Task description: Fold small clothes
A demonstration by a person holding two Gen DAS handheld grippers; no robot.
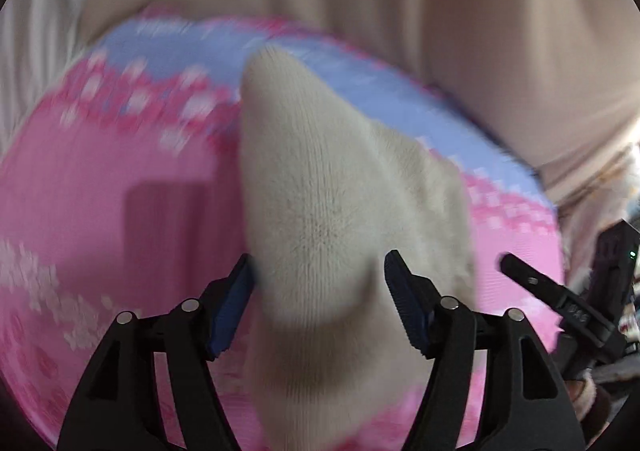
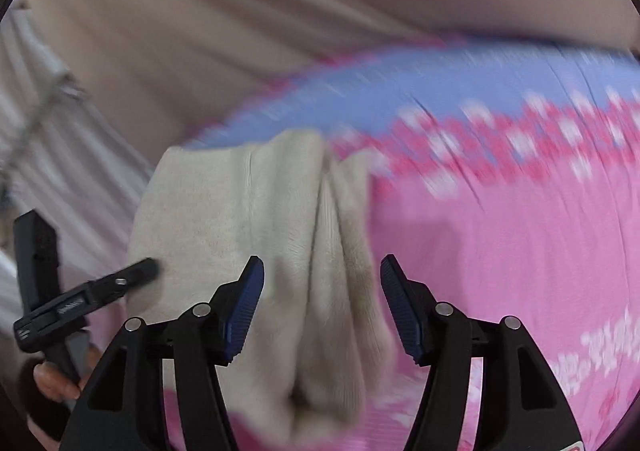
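A cream fuzzy small garment (image 1: 320, 211) lies bunched on a pink and lilac patterned mat (image 1: 100, 171). My left gripper (image 1: 320, 283) is open, its blue-padded jaws standing on either side of the cloth. In the right wrist view the same garment (image 2: 248, 211) lies folded in ridges on the mat (image 2: 500, 251). My right gripper (image 2: 322, 291) is open astride the cloth. The right gripper also shows at the right edge of the left wrist view (image 1: 560, 291), and the left gripper at the left edge of the right wrist view (image 2: 100, 291).
Beige bedding (image 1: 440, 11) lies in folds beyond the mat, also in the right wrist view (image 2: 200, 31). A striped pale sheet (image 2: 60, 155) is at the left. The person's fingers (image 2: 52, 383) hold the left gripper's handle.
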